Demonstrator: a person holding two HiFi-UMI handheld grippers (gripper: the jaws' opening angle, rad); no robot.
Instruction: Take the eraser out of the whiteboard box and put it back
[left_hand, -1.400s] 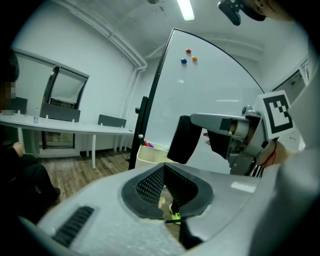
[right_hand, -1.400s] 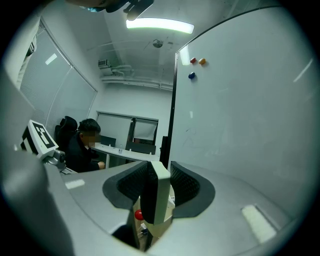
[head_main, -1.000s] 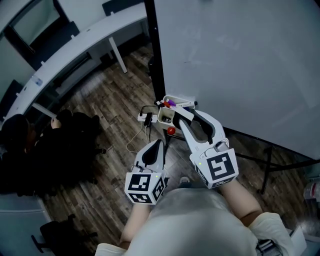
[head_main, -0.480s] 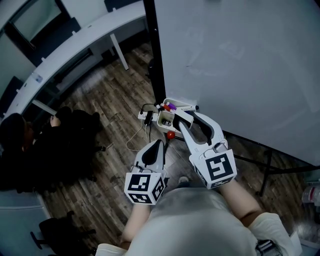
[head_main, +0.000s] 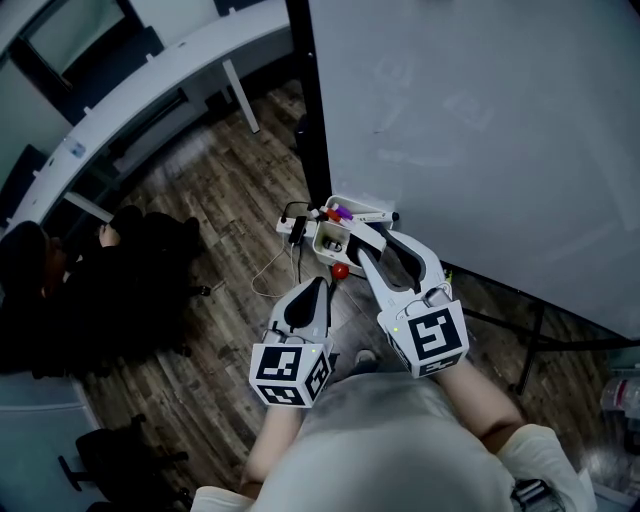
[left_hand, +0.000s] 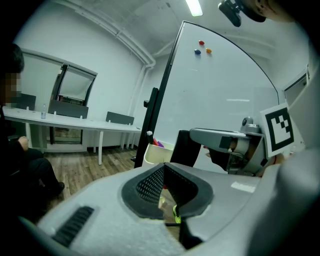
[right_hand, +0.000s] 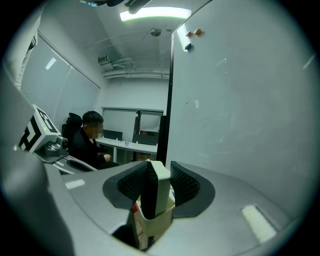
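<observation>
Fingers (right_hand: 186, 186) of right gripper (right_hand: 159, 166) press both sides of the eraser (right_hand: 160, 192), upright, its lower end inside the box (right_hand: 154, 222). Left gripper (left_hand: 164, 167) fingers (left_hand: 147, 184) closed together, empty, short of the box. Box sits at the whiteboard (head_main: 480, 120) corner.

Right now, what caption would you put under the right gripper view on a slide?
The right gripper holds the eraser upright, its lower end in the cream whiteboard box, beside the whiteboard.

**Right gripper clamped, left gripper empty**

At lower centre of the head view, the left gripper (head_main: 321, 288) has its jaws together with nothing between them. Beside it, the right gripper (head_main: 352, 236) reaches further up the frame, its jaws pressed on the eraser (right_hand: 155, 192).
</observation>
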